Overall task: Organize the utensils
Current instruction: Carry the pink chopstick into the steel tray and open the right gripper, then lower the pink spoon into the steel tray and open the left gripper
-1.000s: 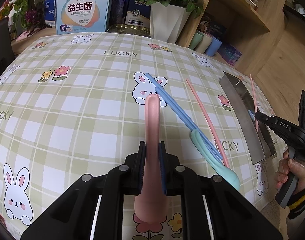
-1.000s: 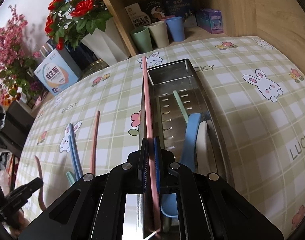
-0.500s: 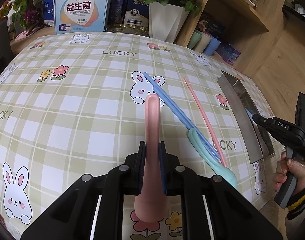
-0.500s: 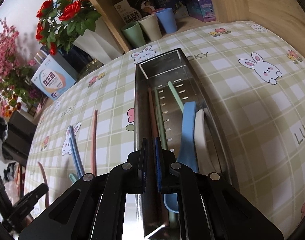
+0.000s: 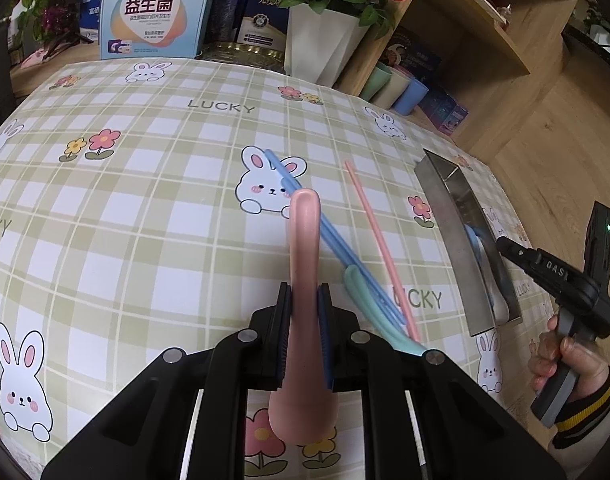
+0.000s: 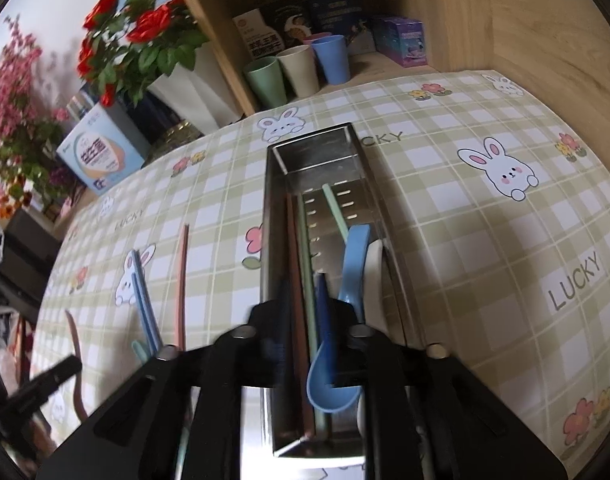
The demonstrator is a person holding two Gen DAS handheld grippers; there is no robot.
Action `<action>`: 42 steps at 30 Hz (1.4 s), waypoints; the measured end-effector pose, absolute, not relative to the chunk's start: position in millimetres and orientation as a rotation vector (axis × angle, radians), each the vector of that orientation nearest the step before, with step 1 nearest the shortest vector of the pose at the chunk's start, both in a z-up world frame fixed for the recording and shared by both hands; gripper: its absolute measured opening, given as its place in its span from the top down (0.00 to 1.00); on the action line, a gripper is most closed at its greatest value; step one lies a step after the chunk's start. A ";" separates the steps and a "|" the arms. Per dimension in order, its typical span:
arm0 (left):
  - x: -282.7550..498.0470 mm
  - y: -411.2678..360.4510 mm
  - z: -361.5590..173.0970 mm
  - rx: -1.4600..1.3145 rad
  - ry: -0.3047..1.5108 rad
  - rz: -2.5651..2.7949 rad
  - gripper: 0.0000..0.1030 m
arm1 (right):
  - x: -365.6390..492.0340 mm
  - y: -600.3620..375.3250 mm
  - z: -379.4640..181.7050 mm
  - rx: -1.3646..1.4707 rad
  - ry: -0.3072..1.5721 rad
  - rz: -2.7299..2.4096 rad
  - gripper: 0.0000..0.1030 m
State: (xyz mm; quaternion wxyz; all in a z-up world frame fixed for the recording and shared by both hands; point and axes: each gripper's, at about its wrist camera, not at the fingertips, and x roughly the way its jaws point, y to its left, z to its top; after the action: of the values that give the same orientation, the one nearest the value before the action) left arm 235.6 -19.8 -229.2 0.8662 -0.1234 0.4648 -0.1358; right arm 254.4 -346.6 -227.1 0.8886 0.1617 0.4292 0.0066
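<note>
While over the steel tray (image 6: 273,216), right claw (image 6: 301,312) just opening, empty — left claw (image 5: 305,304) tight on pink spoon (image 5: 305,248).

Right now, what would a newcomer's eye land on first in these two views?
The pink spoon clamped upright in the left tongs, front and centre over the bunny tablecloth. Then the steel tray under the right tongs, whose jaws have just been opening, with a blue spoon and chopsticks inside.
</note>
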 end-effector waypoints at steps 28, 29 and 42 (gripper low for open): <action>295.8 -227.8 -178.7 -0.208 1.050 -0.634 0.88 | 237.0 -442.6 -193.1 0.446 0.783 -0.054 0.17; 298.2 -234.3 -180.4 -0.209 1.058 -0.637 0.88 | 237.1 -446.3 -193.4 0.453 0.782 -0.057 0.17; 318.4 -285.6 -230.3 -0.190 1.209 -0.597 0.88 | 227.0 -477.6 -204.8 0.500 0.780 -0.104 0.17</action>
State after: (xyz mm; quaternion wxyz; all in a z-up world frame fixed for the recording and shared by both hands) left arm 318.4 -285.6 -230.3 0.7770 -0.0878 0.5591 -0.2758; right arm 227.0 -477.6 -204.8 0.8932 0.2411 0.3762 -0.0502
